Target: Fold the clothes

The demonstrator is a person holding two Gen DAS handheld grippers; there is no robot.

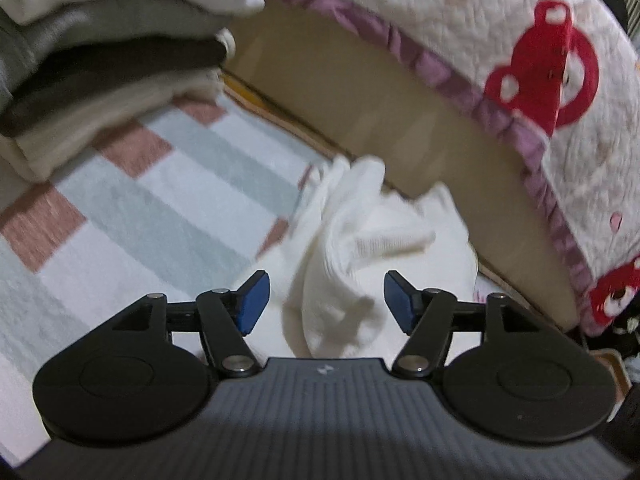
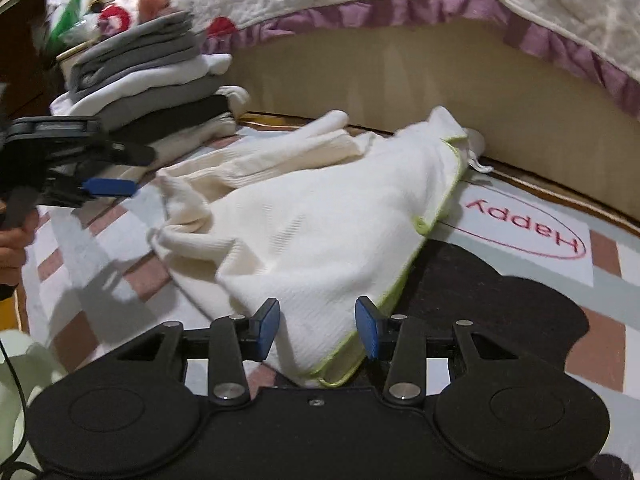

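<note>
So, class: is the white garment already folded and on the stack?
No, the white garment lies crumpled on the rug, beside the stack.

Under and ahead of the hand-held grippers the floor is covered by a rug [image 2: 520, 300] checked in white, pale grey-blue and dusty pink, with a red oval reading "Happy" [image 2: 524, 224] ahead-right of the right one. Beyond it runs the tan side of a bed [image 2: 400, 80], overhung by a white quilt [image 1: 460, 12] with red bears and purple frill
</note>
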